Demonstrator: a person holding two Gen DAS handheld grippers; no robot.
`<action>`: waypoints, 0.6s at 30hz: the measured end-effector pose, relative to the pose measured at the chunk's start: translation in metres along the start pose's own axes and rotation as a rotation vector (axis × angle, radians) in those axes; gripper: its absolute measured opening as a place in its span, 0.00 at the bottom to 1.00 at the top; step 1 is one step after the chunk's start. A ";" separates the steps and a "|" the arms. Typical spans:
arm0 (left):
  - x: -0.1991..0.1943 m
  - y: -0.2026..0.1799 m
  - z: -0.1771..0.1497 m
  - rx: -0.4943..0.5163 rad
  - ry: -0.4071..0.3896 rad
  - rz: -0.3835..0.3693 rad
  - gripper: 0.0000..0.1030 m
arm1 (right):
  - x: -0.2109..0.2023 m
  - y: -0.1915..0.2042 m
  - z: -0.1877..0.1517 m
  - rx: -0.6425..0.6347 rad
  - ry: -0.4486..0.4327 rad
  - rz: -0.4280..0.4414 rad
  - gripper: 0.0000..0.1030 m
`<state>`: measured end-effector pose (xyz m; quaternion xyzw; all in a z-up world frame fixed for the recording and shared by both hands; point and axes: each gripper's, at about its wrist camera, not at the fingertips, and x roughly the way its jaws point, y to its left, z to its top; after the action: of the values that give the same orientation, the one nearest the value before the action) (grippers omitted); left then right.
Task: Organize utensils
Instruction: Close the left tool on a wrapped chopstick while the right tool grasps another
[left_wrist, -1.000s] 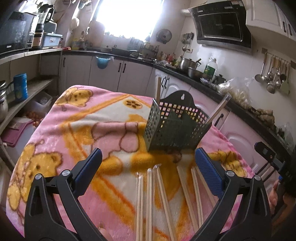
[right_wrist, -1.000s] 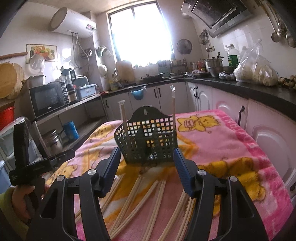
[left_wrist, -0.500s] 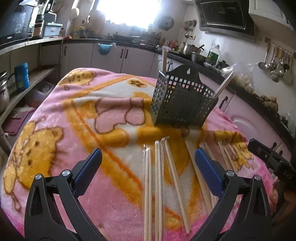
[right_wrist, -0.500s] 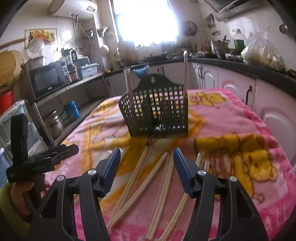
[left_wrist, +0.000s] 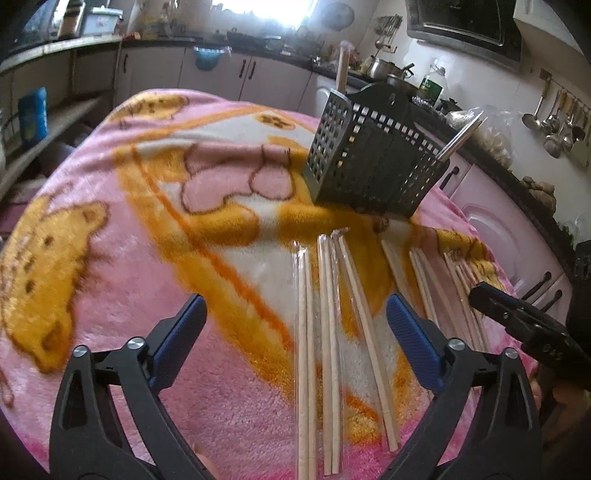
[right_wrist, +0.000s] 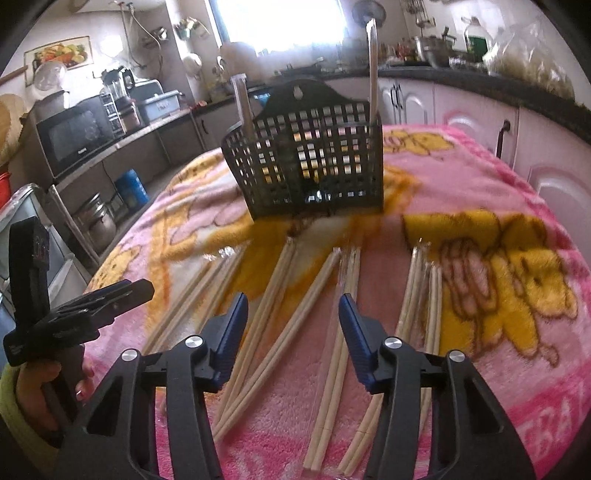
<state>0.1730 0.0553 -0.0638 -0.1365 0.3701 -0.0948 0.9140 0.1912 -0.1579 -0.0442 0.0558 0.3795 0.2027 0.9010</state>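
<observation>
A pink and yellow cartoon blanket (right_wrist: 498, 192) is spread over the table. To its left, a black microwave (right_wrist: 75, 134) is seen on a shelf, with a blue canister (right_wrist: 127, 184) below. Beyond the blanket, a bright window (right_wrist: 280, 22) is seen, and ladles (left_wrist: 554, 122) hang to its right.

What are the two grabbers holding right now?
Nothing. The left gripper and the right gripper are both open and empty above the chopsticks, which lie on the pink blanket.
</observation>
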 end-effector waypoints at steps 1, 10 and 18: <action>0.002 0.000 0.000 -0.005 0.008 -0.004 0.80 | 0.004 -0.001 0.000 0.010 0.020 0.006 0.42; 0.033 0.002 0.008 -0.017 0.118 -0.030 0.54 | 0.035 -0.007 0.006 0.062 0.168 0.020 0.24; 0.053 -0.002 0.025 -0.013 0.176 -0.028 0.46 | 0.058 -0.019 0.022 0.132 0.235 0.007 0.23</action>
<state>0.2278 0.0438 -0.0803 -0.1386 0.4477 -0.1170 0.8756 0.2495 -0.1503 -0.0715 0.0922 0.4946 0.1854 0.8441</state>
